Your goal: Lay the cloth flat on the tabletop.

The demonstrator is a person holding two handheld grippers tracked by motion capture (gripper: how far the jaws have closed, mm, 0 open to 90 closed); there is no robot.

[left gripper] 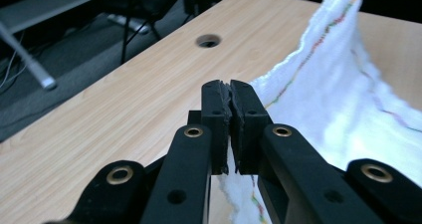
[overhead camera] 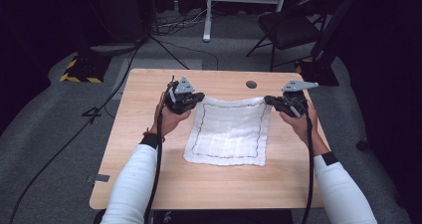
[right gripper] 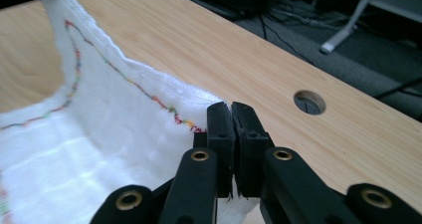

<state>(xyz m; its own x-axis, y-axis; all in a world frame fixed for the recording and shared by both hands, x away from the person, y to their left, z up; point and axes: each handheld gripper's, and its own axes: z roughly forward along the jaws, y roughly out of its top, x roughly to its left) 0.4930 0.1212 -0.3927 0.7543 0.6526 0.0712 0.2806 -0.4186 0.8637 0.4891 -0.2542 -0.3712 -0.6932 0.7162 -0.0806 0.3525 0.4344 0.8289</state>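
A white cloth (overhead camera: 229, 132) with a thin multicoloured stitched border lies spread on the wooden table (overhead camera: 149, 114). My left gripper (overhead camera: 199, 98) is shut on its far left corner, and my right gripper (overhead camera: 268, 100) is shut on its far right corner. Both far corners are lifted a little off the table while the near edge rests flat. In the left gripper view the jaws (left gripper: 229, 92) pinch the cloth (left gripper: 343, 99), which rises to the right. In the right gripper view the closed jaws (right gripper: 230, 112) hold the cloth (right gripper: 89, 129), which climbs to the upper left.
A round cable hole (overhead camera: 251, 84) sits in the table just beyond the cloth's far edge. A black chair (overhead camera: 288, 30), a white stand leg (overhead camera: 206, 15) and cables lie on the grey floor beyond the table.
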